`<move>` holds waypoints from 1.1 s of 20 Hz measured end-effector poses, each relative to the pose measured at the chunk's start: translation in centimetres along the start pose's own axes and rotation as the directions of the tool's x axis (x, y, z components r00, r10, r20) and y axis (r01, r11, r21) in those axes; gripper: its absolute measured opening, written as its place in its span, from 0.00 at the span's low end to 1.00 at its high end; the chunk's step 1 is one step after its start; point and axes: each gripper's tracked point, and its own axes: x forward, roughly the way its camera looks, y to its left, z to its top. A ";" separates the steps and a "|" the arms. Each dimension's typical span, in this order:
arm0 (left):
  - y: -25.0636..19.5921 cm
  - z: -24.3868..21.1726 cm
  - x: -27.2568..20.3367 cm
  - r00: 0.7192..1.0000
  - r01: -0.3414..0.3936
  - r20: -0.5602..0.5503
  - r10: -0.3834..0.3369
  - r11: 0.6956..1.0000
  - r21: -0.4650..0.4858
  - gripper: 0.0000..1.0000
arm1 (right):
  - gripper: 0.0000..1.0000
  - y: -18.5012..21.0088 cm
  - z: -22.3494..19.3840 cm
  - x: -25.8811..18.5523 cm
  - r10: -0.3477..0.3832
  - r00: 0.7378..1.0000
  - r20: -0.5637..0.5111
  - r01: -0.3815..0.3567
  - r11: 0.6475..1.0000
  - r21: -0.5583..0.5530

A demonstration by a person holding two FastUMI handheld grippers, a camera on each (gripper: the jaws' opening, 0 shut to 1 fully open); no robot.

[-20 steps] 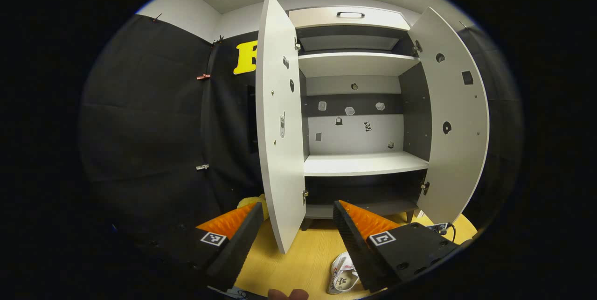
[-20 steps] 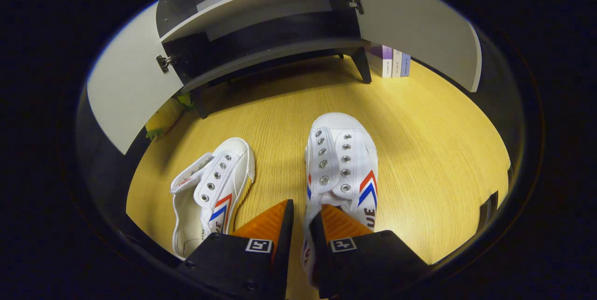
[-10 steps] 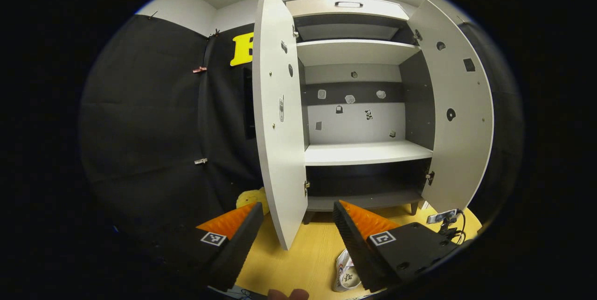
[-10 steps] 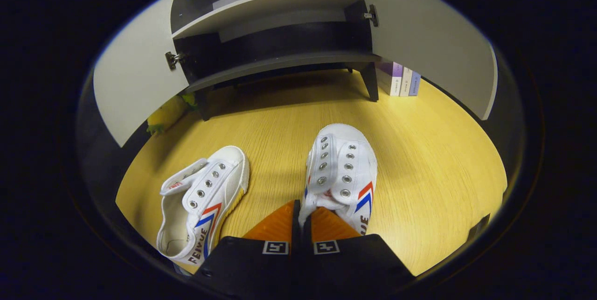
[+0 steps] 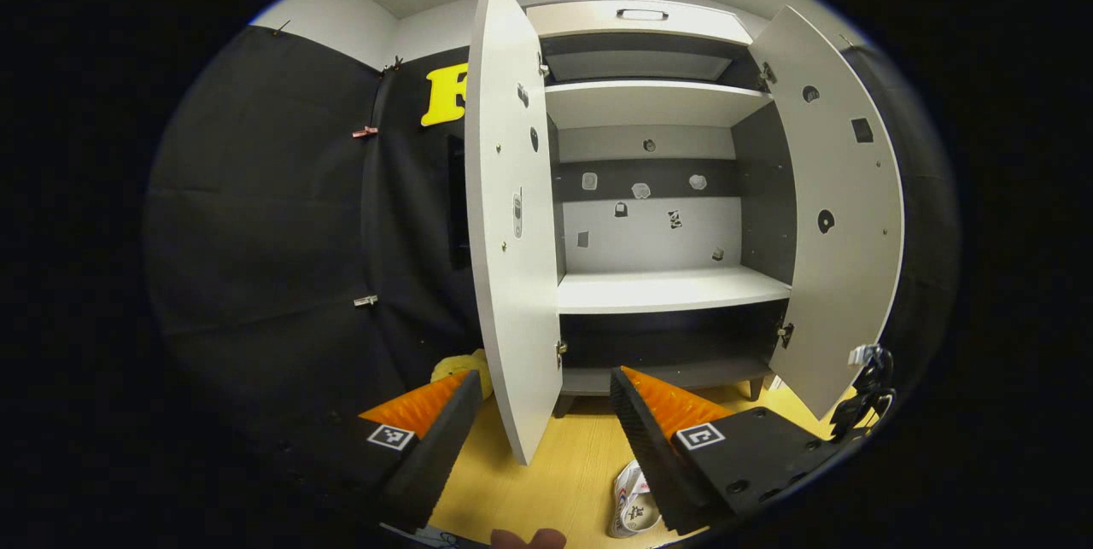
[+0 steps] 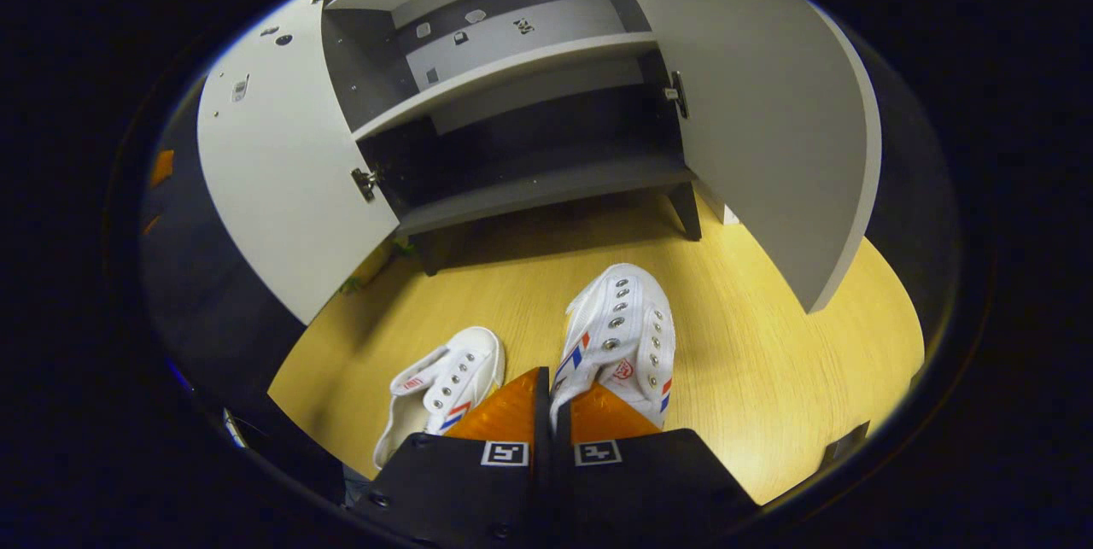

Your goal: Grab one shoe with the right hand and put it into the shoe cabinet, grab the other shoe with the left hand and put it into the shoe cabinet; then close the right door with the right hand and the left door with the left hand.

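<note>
My right gripper (image 6: 552,391) is shut on the heel edge of a white shoe (image 6: 622,340) with red and blue stripes, held up off the wooden floor (image 6: 768,361), toe pointing at the shoe cabinet (image 6: 521,71). The other white shoe (image 6: 440,387) lies on the floor to its left; a part of this shoe (image 5: 632,506) peeks out beside the fingers in the left gripper view. My left gripper (image 5: 546,391) hangs open and holds nothing, facing the cabinet (image 5: 666,289). Both doors stand open: the left door (image 5: 512,216) and the right door (image 5: 841,216).
The cabinet has a pale middle shelf (image 5: 666,289) and a dark bottom shelf (image 6: 546,186), both bare. A yellow soft toy (image 5: 457,365) sits by the left door's foot. The other gripper with its cable (image 5: 867,387) shows at the right edge of the left gripper view.
My right gripper closed on the shoe's heel and lifted it off the floor, tilting up toward the cabinet. The left gripper stayed open and barely shifted.
</note>
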 end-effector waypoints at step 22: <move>-2.0 2.4 -0.2 0.995 0.095 0.044 -0.091 0.992 -0.083 0.95 | 0.05 10.1 36.0 5.2 0.032 0.935 0.352 0.033 0.984 -0.177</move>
